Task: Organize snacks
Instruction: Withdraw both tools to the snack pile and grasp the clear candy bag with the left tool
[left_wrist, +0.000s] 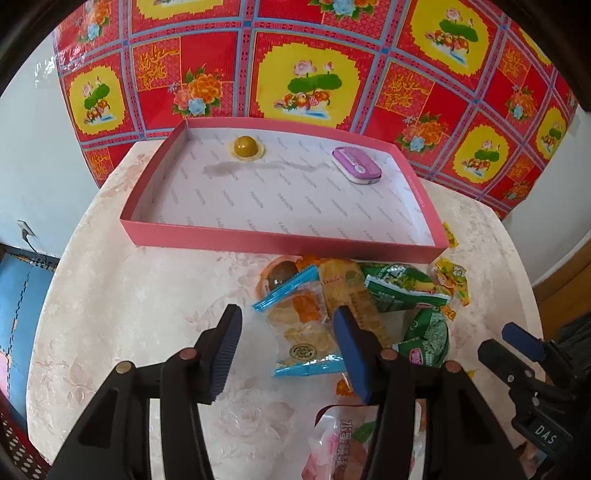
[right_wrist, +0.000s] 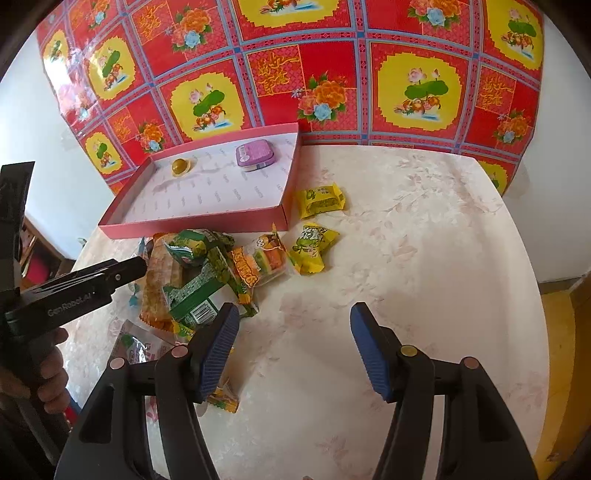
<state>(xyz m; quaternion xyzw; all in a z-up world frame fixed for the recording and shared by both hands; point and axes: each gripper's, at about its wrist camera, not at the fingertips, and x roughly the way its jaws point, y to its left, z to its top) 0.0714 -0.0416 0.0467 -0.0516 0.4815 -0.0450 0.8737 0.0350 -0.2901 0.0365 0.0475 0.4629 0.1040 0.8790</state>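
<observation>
Blue-padded left claw (left_wrist: 286, 350) and right claw (right_wrist: 291, 349) both apart; pink packet (left_wrist: 343, 443) partly hidden.

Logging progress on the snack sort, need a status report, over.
Left tool open, over clear blue-edged packet. Right tool open, empty, over bare table. Pink tray holds purple tin and round candy. Nothing blocking.
</observation>
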